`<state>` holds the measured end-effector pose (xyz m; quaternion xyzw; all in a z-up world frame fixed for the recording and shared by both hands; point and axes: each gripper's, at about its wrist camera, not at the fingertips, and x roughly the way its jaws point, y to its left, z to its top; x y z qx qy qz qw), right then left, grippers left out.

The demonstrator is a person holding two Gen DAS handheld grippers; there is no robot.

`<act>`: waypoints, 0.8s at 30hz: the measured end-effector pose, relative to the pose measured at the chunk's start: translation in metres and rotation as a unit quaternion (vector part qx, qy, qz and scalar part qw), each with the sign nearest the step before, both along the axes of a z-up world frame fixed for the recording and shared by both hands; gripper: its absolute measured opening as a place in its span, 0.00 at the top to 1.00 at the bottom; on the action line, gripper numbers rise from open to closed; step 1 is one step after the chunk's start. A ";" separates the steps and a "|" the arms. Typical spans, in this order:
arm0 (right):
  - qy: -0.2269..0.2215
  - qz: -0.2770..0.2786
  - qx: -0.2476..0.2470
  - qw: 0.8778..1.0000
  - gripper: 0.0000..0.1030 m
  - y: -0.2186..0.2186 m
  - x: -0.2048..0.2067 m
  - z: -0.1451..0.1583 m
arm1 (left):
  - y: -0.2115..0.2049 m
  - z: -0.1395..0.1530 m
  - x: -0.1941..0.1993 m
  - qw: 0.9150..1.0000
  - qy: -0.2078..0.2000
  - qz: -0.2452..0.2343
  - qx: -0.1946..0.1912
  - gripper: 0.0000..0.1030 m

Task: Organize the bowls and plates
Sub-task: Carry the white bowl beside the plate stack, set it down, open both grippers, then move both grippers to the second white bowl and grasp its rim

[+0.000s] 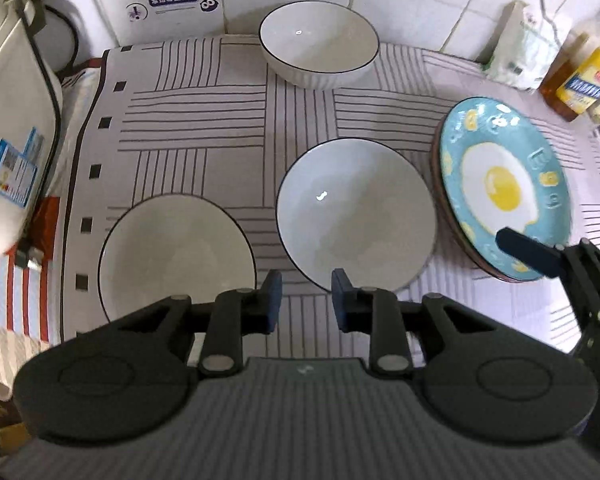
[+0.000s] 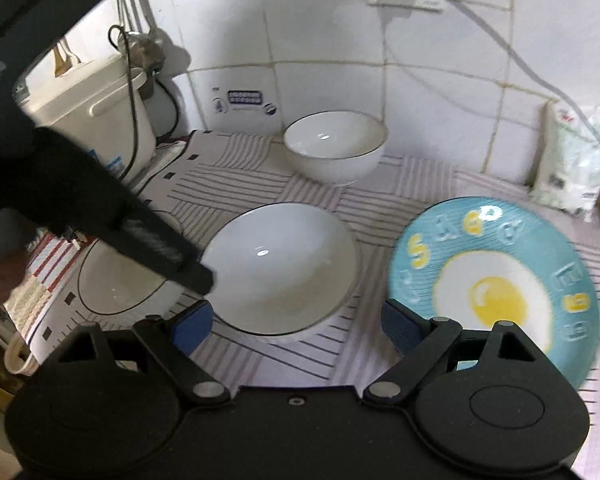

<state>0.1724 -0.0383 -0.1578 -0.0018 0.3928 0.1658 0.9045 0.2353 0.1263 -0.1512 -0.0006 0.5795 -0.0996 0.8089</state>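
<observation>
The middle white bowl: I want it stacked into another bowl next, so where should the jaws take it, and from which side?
Grip the near rim of the middle white bowl, coming from the front and above with the left gripper, one finger inside and one outside. It sits upright and open, its thin dark-edged rim is exposed, and the egg plate crowds its right side.

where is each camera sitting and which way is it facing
Left wrist: on the left gripper, looking forward and down over the striped cloth toward the tiled wall; its own open fingers show, plus the right gripper's finger over the egg plate.
Right wrist: on the right gripper, facing the same wall from further right; its open fingers show, and the left gripper's body crosses at left.
Shared: the middle bowl, far bowl, egg plate.
</observation>
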 end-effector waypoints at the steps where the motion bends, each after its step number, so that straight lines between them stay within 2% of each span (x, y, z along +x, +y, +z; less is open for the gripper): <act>1: -0.001 -0.001 0.005 1.000 0.10 -0.006 0.001 0.003 | 0.000 0.004 -0.003 1.000 -0.002 0.001 0.001 0.74; 7: -0.033 -0.007 0.011 0.999 0.10 -0.022 -0.016 0.027 | 0.006 0.023 -0.022 1.000 -0.017 -0.010 0.006 0.71; 13: -0.039 -0.032 -0.006 0.999 0.10 -0.015 -0.047 0.064 | 0.023 0.046 -0.042 0.998 -0.043 -0.047 0.027 0.70; 18: -0.055 -0.046 -0.023 0.997 0.10 0.003 -0.072 0.089 | 0.046 0.057 -0.057 0.996 -0.050 -0.071 0.026 0.61; 22: -0.075 -0.048 -0.044 0.995 0.09 0.024 -0.087 0.100 | 0.070 0.058 -0.069 0.995 -0.050 -0.088 0.025 0.60; 24: -0.077 -0.046 -0.048 0.995 0.08 0.035 -0.092 0.102 | 0.083 0.055 -0.073 0.994 -0.047 -0.093 0.023 0.54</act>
